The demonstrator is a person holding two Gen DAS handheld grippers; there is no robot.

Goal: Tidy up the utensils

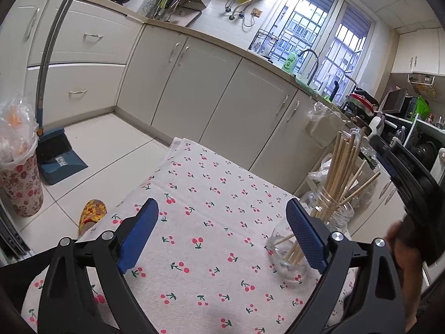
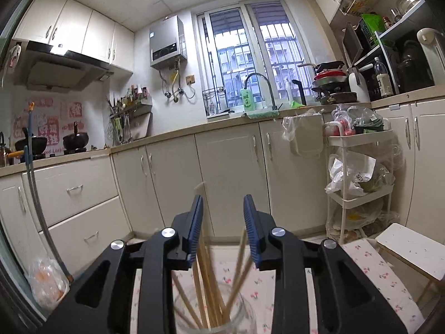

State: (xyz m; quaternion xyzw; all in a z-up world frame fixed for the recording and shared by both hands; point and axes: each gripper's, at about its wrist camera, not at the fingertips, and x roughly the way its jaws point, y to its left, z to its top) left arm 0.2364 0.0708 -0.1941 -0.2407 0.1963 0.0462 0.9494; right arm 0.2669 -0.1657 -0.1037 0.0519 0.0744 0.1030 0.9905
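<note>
left tool [image 1: 222, 231]: blue ribbed pads wide apart, nothing held, over the cherry-print cloth [image 1: 200, 194] on the tabletop
right tool [image 2: 222, 229]: pads apart, above the jar, chopstick tips between them, not clamped
step: likely chopsticks just dropped in; next, back off without tipping the jar
chopsticks [image 1: 343, 167]: thin pale wooden sticks, fanned
jar [image 1: 289, 253]: clear round glass, right of the left tool
</note>
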